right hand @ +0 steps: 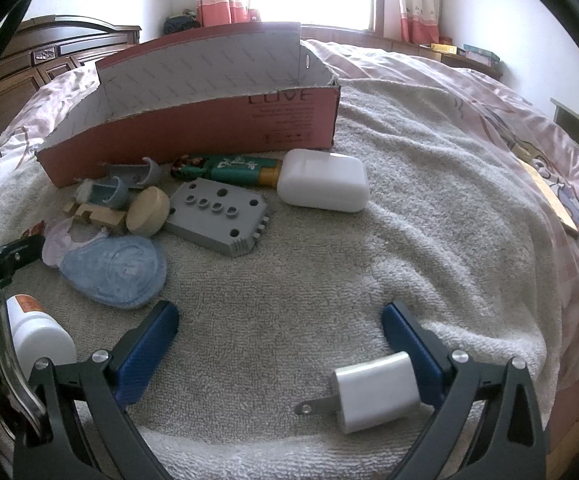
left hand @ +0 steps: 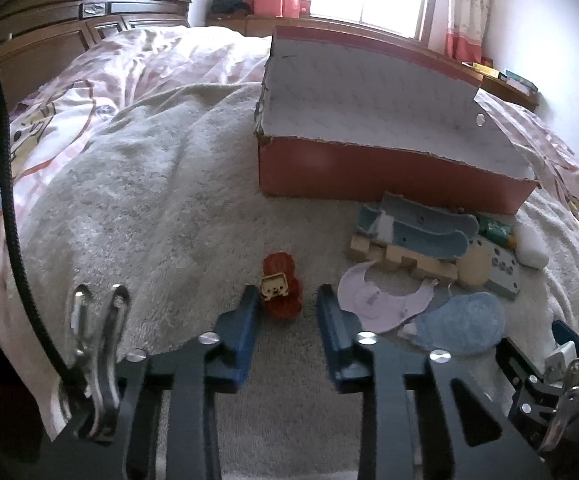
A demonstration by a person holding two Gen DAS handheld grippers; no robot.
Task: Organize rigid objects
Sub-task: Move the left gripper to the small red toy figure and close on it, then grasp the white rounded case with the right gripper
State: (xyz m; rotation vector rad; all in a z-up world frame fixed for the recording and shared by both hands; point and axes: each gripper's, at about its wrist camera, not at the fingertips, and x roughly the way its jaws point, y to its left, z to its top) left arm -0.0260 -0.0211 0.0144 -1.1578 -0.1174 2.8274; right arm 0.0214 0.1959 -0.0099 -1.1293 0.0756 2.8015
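A small red toy [left hand: 282, 292] with a cream face lies on the beige towel [left hand: 149, 220], its near half between my left gripper's [left hand: 288, 300] blue fingertips. The jaws stand narrow. The left pad touches the toy, and a sliver of towel shows before the right pad. My right gripper [right hand: 280, 314] stands wide open over the towel [right hand: 429, 220]. A white charger plug [right hand: 373, 390] lies inside its jaws against the right finger. Behind them stands the red cardboard box [left hand: 389, 176], open at the top, [right hand: 209, 132].
In front of the box lie a grey perforated block [right hand: 217, 212], a white case [right hand: 323, 186], a green tube [right hand: 233, 168], a wooden disc [right hand: 147, 210], wooden and blue curved pieces [left hand: 413, 236] and a blue pad [right hand: 113, 272]. A white bottle [right hand: 37, 334] lies at the left.
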